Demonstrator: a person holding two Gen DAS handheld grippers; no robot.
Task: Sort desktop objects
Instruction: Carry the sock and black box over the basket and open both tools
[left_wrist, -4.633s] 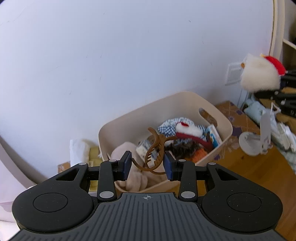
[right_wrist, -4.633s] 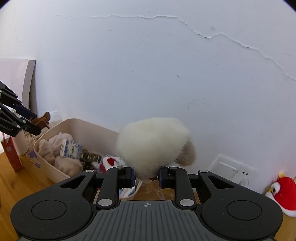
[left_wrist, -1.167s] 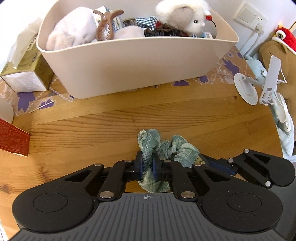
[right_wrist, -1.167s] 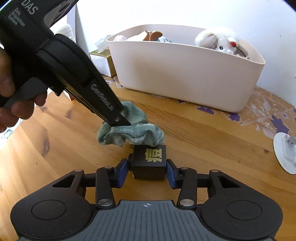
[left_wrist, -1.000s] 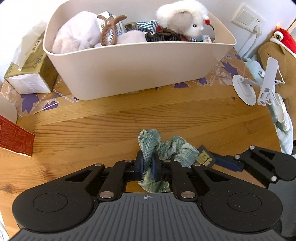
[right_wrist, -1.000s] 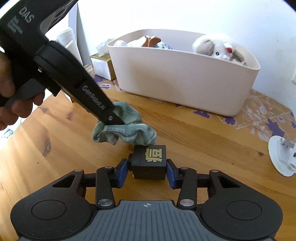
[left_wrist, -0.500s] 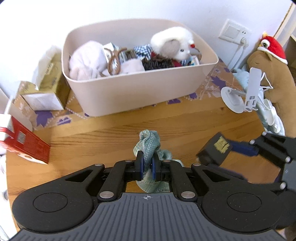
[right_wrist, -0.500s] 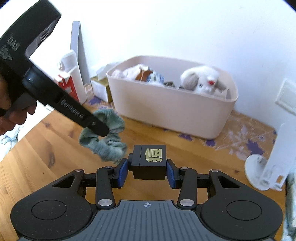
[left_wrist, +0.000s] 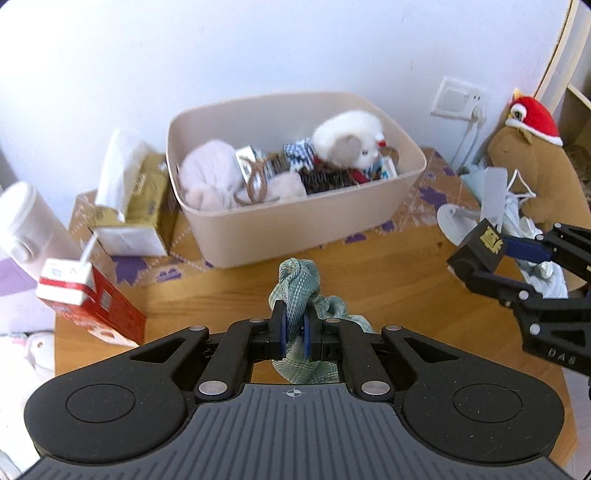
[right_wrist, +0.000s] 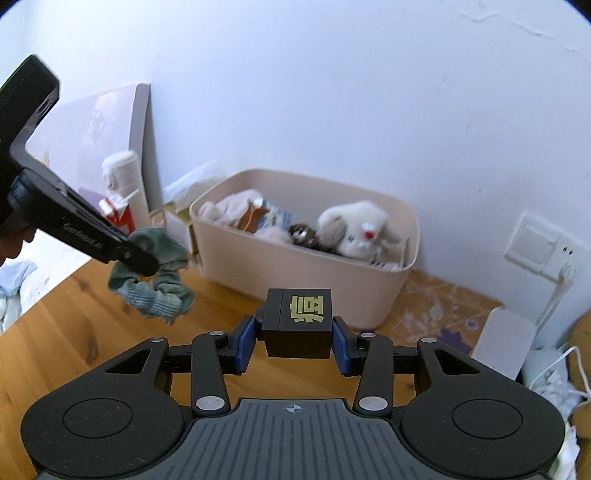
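The green scrunchie (left_wrist: 295, 291) drops behind the left tongs (left_wrist: 294, 329) at 6 o'clock, its lower loop hidden by the housing. In the right wrist view the black cube (right_wrist: 298, 322) hides its underside and far faces. Things in the beige bin (left_wrist: 306, 221) lie blurred and piled; those beneath the white plush (left_wrist: 347, 142) cannot be made out. At 3 o'clock the brown plush toy (left_wrist: 532, 177) is cut by the picture's edge.

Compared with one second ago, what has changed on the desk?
Both items were lifted off the wood: the left hand-held gripper raised the green scrunchie, the right hand-held gripper raised the black box. Both grips stay shut. The beige bin has not moved.
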